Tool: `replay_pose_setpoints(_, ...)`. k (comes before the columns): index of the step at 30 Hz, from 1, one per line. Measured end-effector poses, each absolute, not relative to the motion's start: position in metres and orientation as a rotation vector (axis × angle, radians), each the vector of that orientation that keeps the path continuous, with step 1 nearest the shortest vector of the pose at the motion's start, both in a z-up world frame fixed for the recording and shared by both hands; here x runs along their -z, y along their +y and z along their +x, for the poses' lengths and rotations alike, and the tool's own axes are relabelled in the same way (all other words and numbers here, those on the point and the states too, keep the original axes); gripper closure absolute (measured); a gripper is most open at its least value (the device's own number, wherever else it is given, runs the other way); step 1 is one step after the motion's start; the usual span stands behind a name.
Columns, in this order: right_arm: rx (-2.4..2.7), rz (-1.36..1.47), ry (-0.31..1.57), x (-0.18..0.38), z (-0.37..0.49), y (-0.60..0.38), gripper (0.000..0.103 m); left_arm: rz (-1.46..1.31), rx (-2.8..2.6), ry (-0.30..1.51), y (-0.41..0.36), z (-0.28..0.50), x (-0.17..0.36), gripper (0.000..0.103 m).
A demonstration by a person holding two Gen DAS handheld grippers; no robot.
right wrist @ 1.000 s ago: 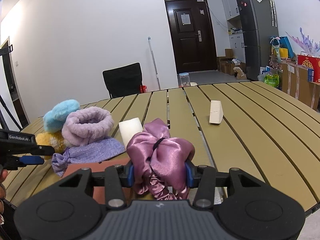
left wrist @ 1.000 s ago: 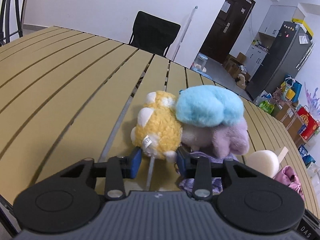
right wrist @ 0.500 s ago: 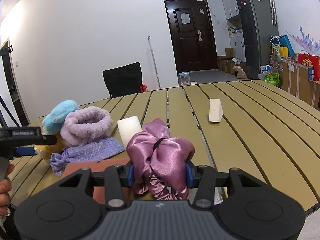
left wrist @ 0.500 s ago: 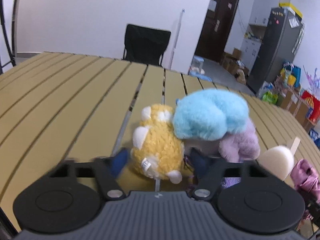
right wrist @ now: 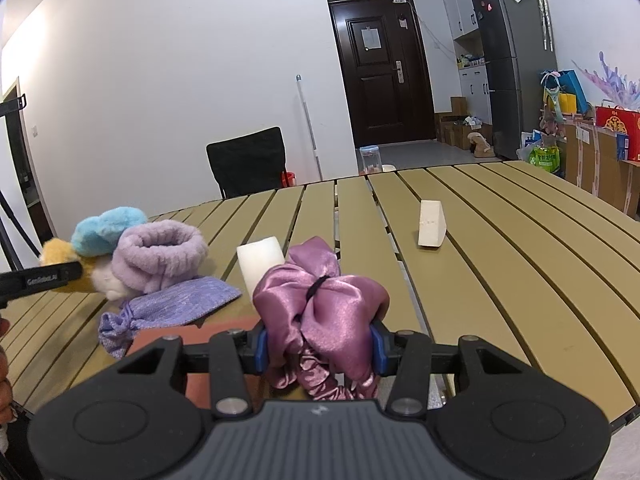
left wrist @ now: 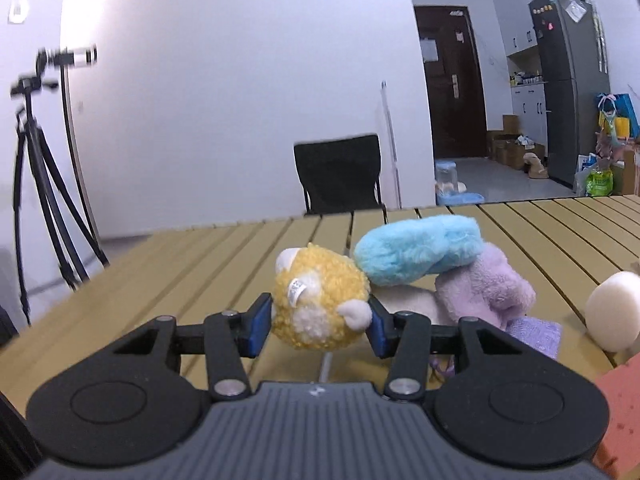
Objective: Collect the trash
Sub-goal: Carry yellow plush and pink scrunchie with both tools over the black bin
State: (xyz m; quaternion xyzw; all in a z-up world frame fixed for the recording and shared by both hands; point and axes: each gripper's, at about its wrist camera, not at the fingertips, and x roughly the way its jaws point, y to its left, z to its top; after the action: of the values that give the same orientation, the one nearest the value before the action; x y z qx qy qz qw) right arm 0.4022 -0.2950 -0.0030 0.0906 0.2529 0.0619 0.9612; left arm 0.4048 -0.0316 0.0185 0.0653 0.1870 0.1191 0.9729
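- The left tool point(left wrist: 320, 322) clamps a yellow plush toy point(left wrist: 318, 304), its two blue pads pressed into the fuzzy sides; the toy's white tag faces the camera.
- Whether the toy rests on the slatted bench point(left wrist: 180, 280) or hangs just above it cannot be told from the left wrist view.
- A blue fluffy band point(left wrist: 418, 254) lies just behind the yellow plush toy, touching its upper right side and leaning on a lilac fluffy band point(left wrist: 486, 286).
- A lilac drawstring pouch point(right wrist: 172, 308) lies flat on the bench in front of the lilac band, its gathered mouth tied; what is inside, if anything, cannot be seen.
- The right tool point(right wrist: 320, 350) is closed on a purple satin scrunchie bundle point(right wrist: 324, 312), cinched in the middle by a black elastic, well to the right of the yellow plush toy.
- A white foam block point(right wrist: 260, 260) stands just behind the satin bundle, touching it, and to the right of the pouch.
- A reddish-brown flat piece point(right wrist: 192, 332) lies on the bench under the pouch's near edge, beside the right tool.
- A cream wedge-shaped sponge point(right wrist: 431, 224) stands alone on the bench, well apart from the yellow plush toy and the rest of the pile.
- Beyond the bench, behind the toy, stand a black chair point(left wrist: 340, 174), a tripod point(left wrist: 36, 176) and a dark door point(right wrist: 380, 68).
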Motion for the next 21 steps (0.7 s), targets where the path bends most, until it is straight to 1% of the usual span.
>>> replay_pose_setpoints(11, -0.127, 0.188, 0.482, 0.004, 0.393, -0.294, 0.058, 0.088, -0.224, 0.304, -0.012, 0.365, -0.044, 0.055)
replay_pose_setpoints(21, -0.139, 0.169, 0.429, -0.01, 0.367, -0.284, 0.058, 0.032, -0.193, 0.314, 0.01, 0.341, -0.058, 0.055)
